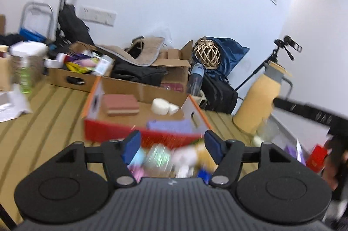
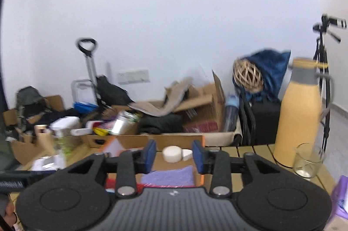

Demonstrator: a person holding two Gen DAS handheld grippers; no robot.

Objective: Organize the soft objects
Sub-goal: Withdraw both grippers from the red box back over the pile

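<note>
An orange-and-red cardboard box (image 1: 113,133) sits on the slatted wooden table. Inside lie a reddish-brown sponge block (image 1: 121,104), a white round sponge (image 1: 159,106) and a purple cloth (image 1: 171,125). My left gripper (image 1: 173,144) is open and empty, above a blurred heap of small soft items (image 1: 165,157) in front of the box. My right gripper (image 2: 174,156) is open and empty, over the same box (image 2: 201,178), with the purple cloth (image 2: 171,176) and white sponge (image 2: 172,153) between its blue pads.
A tall tan bottle (image 2: 301,111) and a clear glass (image 2: 307,162) stand at the table's right. Cardboard boxes full of clutter (image 1: 76,74), a black bag (image 1: 219,94), a wicker ball (image 1: 206,54) and a tripod (image 1: 280,50) line the back wall. A red item (image 1: 316,157) lies at far right.
</note>
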